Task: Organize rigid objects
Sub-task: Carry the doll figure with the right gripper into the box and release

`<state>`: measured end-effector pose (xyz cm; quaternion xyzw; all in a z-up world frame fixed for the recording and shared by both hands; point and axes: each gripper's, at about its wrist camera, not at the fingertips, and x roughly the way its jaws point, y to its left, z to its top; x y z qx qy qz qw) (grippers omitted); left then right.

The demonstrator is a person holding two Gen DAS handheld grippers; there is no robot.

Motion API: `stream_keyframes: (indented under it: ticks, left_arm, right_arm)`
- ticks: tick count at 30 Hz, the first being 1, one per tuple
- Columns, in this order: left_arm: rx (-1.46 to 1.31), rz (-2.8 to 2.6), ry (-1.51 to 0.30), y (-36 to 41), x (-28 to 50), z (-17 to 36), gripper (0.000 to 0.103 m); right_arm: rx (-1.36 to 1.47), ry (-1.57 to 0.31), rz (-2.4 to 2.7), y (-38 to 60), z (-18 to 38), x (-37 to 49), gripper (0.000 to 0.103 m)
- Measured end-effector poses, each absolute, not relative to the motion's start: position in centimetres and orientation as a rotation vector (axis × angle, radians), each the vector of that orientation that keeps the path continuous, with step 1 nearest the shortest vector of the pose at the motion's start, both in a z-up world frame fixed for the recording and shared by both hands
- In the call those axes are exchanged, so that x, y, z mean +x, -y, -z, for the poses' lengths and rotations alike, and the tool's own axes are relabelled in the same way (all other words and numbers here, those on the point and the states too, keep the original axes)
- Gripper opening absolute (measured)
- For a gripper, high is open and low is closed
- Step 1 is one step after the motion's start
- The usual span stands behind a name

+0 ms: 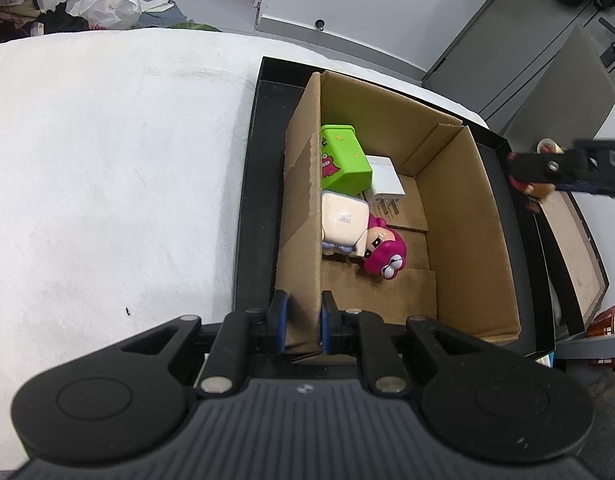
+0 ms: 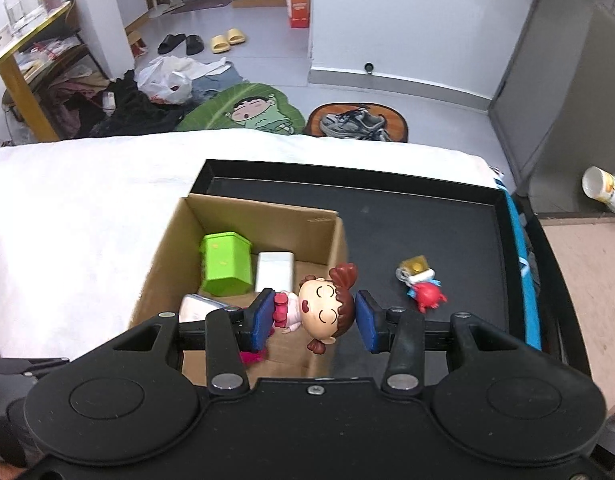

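A cardboard box (image 1: 459, 216) stands in a black tray (image 1: 259, 184) on a white cloth. Inside lie a green tin (image 1: 343, 160), a white charger (image 1: 385, 182), a cream block (image 1: 343, 220) and a pink-haired figure (image 1: 383, 250). My left gripper (image 1: 301, 320) is shut on the box's left wall. My right gripper (image 2: 315, 320) holds a brown-haired doll (image 2: 323, 308) over the box's (image 2: 167, 264) right edge; it also shows at the right of the left wrist view (image 1: 547, 170). The green tin (image 2: 227, 264) and charger (image 2: 274, 272) lie below it.
A red and gold keychain (image 2: 421, 284) lies on the black tray (image 2: 447, 236) right of the box. A wooden board (image 2: 583, 280) and a white cup (image 2: 605, 189) are at the far right. Shoes, bags and a green mat lie on the floor beyond.
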<state>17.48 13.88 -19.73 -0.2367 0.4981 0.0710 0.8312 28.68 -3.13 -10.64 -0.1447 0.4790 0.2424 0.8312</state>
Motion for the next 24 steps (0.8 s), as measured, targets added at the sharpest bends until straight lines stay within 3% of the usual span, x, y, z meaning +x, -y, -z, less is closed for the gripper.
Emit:
stream_keyframes:
  ticks: [24]
  left_arm:
    - [-0.516, -0.133, -1.049, -14.2, 17.3, 19.9, 0.015]
  right_arm:
    - [-0.498, -1.037, -0.492, -2.3, 16.3, 30.3, 0.043]
